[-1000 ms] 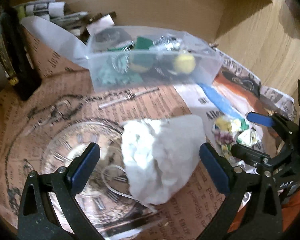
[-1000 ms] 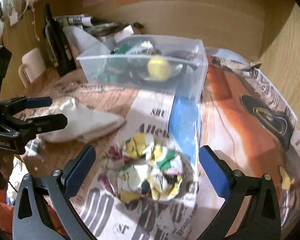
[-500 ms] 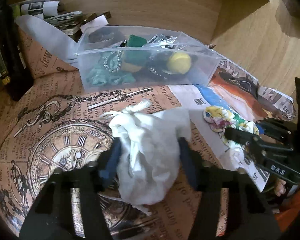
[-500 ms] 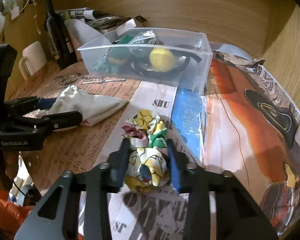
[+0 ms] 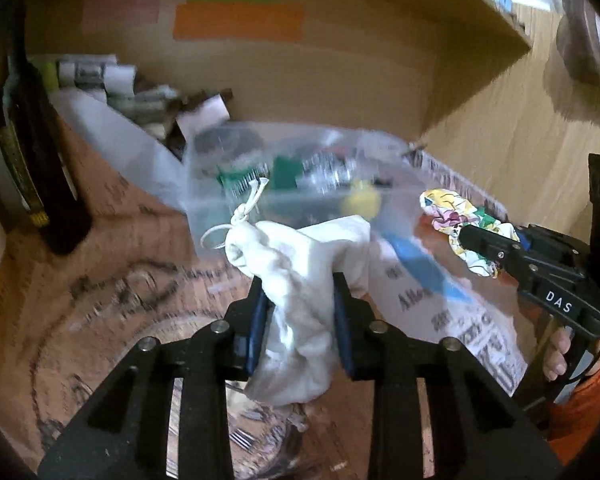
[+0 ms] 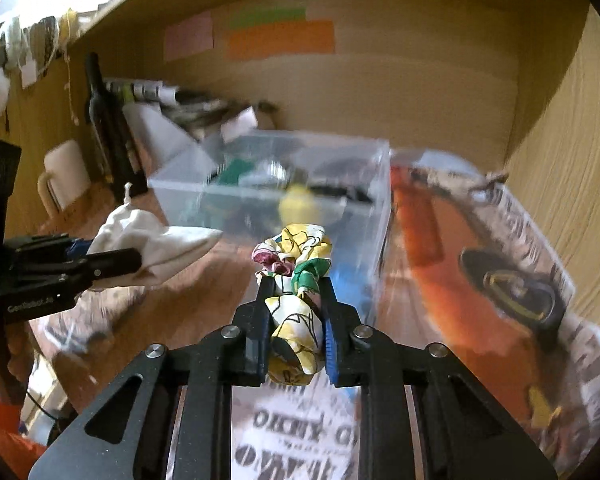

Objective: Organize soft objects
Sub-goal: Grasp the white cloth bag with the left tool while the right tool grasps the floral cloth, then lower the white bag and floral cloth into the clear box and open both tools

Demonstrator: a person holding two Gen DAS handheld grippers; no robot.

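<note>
Two soft items are held clear of the table, one per gripper. The left gripper (image 5: 298, 312) is clamped on a white drawstring pouch (image 5: 300, 276), whose knotted cord end points toward the clear plastic bin (image 5: 300, 184). The right gripper (image 6: 296, 320) is clamped on a floral fabric bundle (image 6: 296, 280), directly in front of the bin's near wall. Only the left wrist view shows the pouch's cord loop and part of the person's hand (image 5: 556, 356) under the right gripper's handle. Only the right wrist view shows the white mug (image 6: 66, 172) and the dark bottle (image 6: 108, 128) toward the table's left edge. Both grippers point toward the bin, side by side. Printed newspaper sheets (image 6: 296, 432) cover the table surface below.
</note>
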